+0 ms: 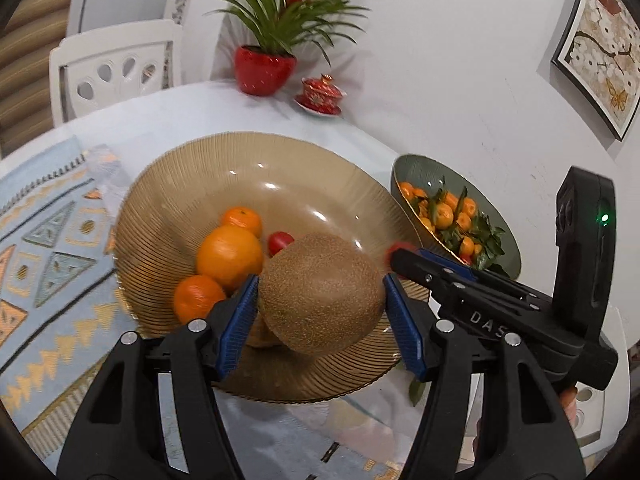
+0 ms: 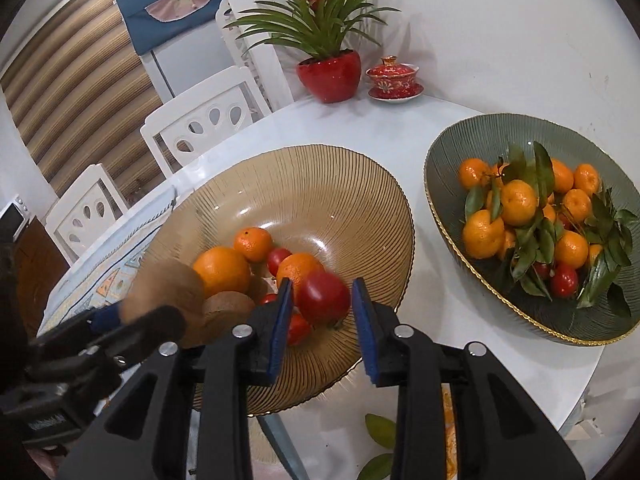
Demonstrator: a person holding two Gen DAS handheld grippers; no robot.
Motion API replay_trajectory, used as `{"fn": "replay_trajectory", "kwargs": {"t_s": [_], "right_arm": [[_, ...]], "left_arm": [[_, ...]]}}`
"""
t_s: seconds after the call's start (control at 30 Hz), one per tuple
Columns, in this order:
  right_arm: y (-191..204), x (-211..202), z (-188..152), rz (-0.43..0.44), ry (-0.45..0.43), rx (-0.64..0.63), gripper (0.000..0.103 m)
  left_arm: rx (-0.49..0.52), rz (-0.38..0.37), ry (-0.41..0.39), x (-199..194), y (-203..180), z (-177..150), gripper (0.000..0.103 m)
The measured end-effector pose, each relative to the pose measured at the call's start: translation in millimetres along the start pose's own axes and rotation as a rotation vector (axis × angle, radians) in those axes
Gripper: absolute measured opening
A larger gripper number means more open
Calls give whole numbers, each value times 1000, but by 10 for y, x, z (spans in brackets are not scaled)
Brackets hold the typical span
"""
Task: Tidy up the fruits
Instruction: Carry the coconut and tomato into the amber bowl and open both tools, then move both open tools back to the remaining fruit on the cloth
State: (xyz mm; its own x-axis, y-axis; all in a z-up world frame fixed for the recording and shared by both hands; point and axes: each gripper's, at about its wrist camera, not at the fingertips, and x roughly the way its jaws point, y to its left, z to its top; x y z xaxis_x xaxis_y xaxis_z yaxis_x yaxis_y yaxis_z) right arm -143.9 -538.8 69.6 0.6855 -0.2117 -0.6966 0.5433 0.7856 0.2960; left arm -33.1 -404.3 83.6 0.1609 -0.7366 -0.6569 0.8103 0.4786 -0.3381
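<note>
My left gripper (image 1: 320,280) is shut on a brown fuzzy kiwi (image 1: 320,308) and holds it over the near side of the amber glass bowl (image 1: 280,148). A big orange (image 1: 230,256), two mandarins and a small tomato (image 1: 280,242) lie in that bowl. Seen from the right wrist, my right gripper (image 2: 322,286) pinches a red tomato (image 2: 324,300) at its fingertips above the same bowl (image 2: 320,176). The left gripper (image 2: 108,316) with its kiwi (image 2: 164,296) shows at the left, beside a second kiwi (image 2: 228,308) in the bowl. The right gripper (image 1: 394,258) reaches in from the right.
A green bowl (image 2: 480,136) of leafy mandarins and a few tomatoes stands to the right. At the table's far edge are a red plant pot (image 2: 330,76) and a red lidded cup (image 2: 394,78). White chairs (image 2: 208,120) stand behind; a patterned mat (image 1: 48,248) lies left.
</note>
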Motion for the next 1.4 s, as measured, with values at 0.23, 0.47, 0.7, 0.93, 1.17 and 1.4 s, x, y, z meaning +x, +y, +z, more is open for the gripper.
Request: {"fn": "replay_trajectory", "kwargs": {"t_s": [0.23, 0.47, 0.7, 0.93, 1.17, 1.4], "right_arm": [[-3, -59, -13, 17, -1, 12, 32], [135, -190, -47, 40, -11, -5, 32], [359, -327, -65, 66, -22, -36, 32], [661, -447, -126, 97, -32, -86, 32], [993, -508, -237, 124, -26, -144, 32], [1293, -537, -344, 142, -17, -186, 32]], "left_arm": [[16, -6, -45, -210, 5, 7, 68], [-4, 18, -70, -457, 114, -67, 68], [-16, 42, -100, -758, 199, -185, 68], [-27, 71, -148, -1114, 279, -273, 68], [-57, 98, -205, -1512, 452, -403, 68], [-90, 137, -237, -1875, 682, -577, 69]]}}
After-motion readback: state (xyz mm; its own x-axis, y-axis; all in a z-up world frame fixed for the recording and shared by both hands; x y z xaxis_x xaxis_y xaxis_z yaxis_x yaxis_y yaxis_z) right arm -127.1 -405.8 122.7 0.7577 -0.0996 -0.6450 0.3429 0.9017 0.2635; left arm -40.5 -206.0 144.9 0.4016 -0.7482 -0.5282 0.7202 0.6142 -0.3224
